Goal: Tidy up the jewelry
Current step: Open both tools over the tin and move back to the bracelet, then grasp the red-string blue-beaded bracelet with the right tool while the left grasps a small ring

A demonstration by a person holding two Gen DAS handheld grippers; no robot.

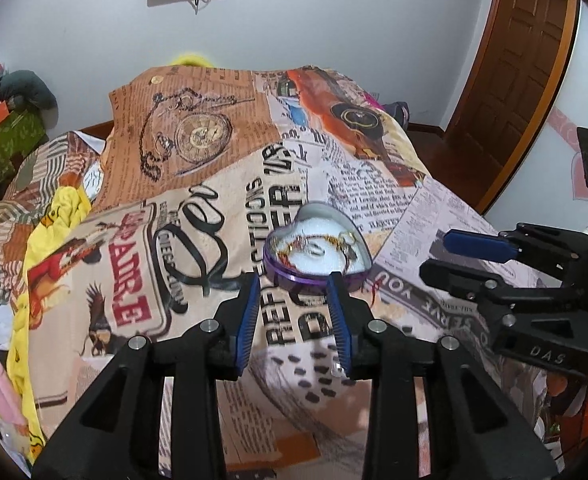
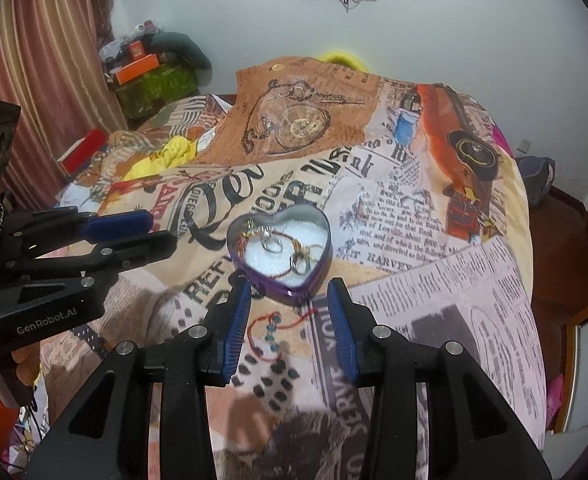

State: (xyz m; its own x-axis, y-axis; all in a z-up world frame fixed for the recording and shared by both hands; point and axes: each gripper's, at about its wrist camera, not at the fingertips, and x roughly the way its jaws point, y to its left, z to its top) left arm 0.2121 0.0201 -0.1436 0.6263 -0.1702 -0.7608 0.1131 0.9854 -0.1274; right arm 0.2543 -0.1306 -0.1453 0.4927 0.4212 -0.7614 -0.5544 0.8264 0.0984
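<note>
Left gripper (image 1: 294, 312): my jaws stand apart with nothing between them; the heart-shaped tin (image 1: 318, 276) sits just beyond my fingertips.
Right gripper (image 2: 289, 320): my jaws stand apart and empty too, the tin (image 2: 294, 284) just ahead of the tips.
Tin contents: silver rings (image 2: 271, 242), more rings (image 2: 300, 262) and a red-and-gold cord lie on the white lining (image 2: 277, 270).
Done so far: I judge most pieces are already inside the tin.
Left to do: a red string bracelet with blue beads (image 2: 269, 326) lies on the bedspread (image 2: 434, 300), between my right jaws and below them, touching nothing of mine; no lid shows in either view.
Around: a rumpled yellow cloth (image 2: 173, 152) well off to the left, boxes (image 2: 137, 68) far beyond by the wall.
In the way: nothing blocks the bracelet; the soft, folded bedspread may make pinching it fiddly.
</note>
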